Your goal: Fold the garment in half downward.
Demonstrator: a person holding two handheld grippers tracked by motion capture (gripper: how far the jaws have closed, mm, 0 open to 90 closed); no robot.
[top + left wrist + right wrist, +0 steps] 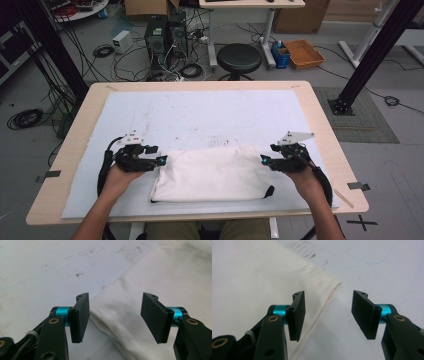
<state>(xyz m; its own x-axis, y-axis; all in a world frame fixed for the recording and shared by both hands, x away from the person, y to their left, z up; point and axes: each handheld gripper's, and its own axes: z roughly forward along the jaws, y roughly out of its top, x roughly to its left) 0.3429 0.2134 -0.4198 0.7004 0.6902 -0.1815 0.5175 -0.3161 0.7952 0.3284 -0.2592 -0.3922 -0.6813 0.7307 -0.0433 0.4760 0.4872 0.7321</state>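
Flanking folded white cloth (pixel 210 173), both tongs gape wide, gripping nothing. Left gripper (pixel 161 160) at cloth's left edge, cloth below its jaws. Right gripper (pixel 263 160) at right edge, beside folded corner. Cloth lies on white stained mat (pixel 200 115) atop light wooden table (pixel 320 115), near front edge.

We see a white folded cloth (pixel 210 172) lying flat near our edge of the table, a wide rectangle with its long sides running left to right. It looks soft and slightly puffed, with gentle creases across the top. A thin dark trim shows along its near edge and turns up at the near right corner. In the left gripper view its layered left edge (pixel 112 322) rests on the surface; in the right gripper view its far right corner (pixel 334 285) lies flat and rounded.
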